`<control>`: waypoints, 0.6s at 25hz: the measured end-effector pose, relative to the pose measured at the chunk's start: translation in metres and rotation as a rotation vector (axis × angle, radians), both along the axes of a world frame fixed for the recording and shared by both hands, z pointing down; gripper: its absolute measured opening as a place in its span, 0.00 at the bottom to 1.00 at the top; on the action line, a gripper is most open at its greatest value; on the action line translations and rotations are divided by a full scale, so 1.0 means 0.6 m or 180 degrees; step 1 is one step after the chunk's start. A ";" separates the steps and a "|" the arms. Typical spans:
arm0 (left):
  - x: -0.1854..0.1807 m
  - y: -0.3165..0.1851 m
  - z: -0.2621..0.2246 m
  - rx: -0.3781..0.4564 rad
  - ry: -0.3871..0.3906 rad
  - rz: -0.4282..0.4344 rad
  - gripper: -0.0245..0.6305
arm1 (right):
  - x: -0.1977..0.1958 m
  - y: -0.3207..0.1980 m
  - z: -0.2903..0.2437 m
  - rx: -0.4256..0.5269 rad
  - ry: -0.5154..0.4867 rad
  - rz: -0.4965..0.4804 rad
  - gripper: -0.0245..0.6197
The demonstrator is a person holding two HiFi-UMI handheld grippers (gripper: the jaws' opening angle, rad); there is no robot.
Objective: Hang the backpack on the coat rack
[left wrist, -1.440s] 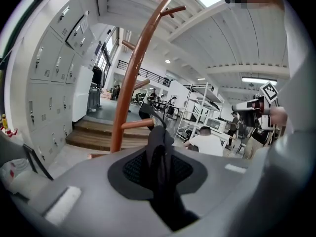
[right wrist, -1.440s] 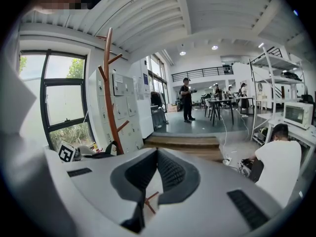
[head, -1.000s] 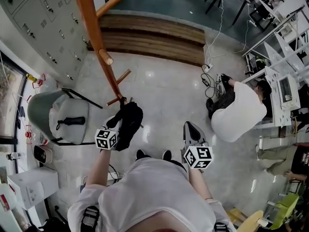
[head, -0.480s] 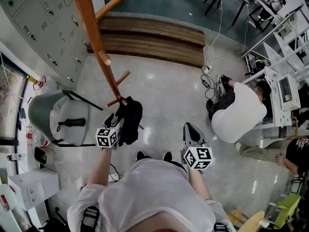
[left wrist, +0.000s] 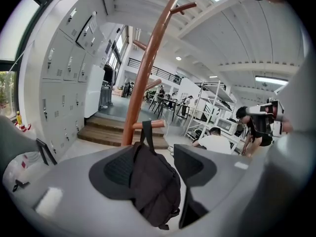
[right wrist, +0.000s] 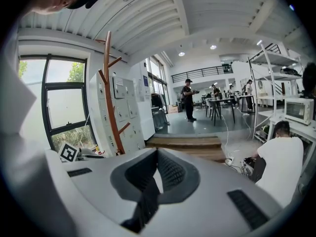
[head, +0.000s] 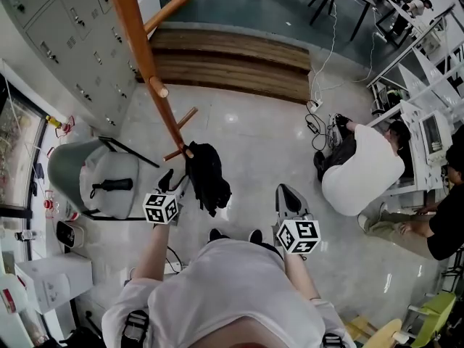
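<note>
The backpack [head: 206, 176] hangs by its top loop from a low peg [left wrist: 150, 125] of the wooden coat rack [head: 141, 49], its body drooping toward the floor [head: 254, 136]. In the head view it sits at about 1 o'clock from the left gripper [head: 174, 183]. That gripper's fingers are released and spread wide; its own view shows the bag between them, with neither pad pressing it. The right gripper [head: 288, 194] is well apart, at 3 o'clock from the left one, with its fingers clenched together and nothing between them.
</note>
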State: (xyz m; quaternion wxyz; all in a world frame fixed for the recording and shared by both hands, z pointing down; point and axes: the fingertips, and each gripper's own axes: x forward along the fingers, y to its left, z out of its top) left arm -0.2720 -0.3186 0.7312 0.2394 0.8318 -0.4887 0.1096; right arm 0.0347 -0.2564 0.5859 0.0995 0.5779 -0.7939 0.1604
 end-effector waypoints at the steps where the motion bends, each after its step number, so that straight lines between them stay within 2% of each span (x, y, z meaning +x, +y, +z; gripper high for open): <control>1: 0.001 0.000 -0.008 0.0031 0.0012 0.0000 0.40 | -0.001 0.001 0.000 0.0004 -0.0002 -0.0005 0.05; 4: 0.008 0.002 -0.033 0.0127 0.0085 0.0035 0.40 | -0.001 0.003 -0.003 0.0020 -0.0003 -0.0022 0.05; 8: 0.033 0.009 -0.069 0.0243 0.0233 0.0210 0.40 | 0.011 0.010 -0.008 0.0057 0.0002 0.0010 0.05; 15: 0.075 0.026 -0.136 0.0546 0.0186 0.0355 0.40 | 0.045 0.035 -0.014 0.0108 -0.0047 0.0131 0.05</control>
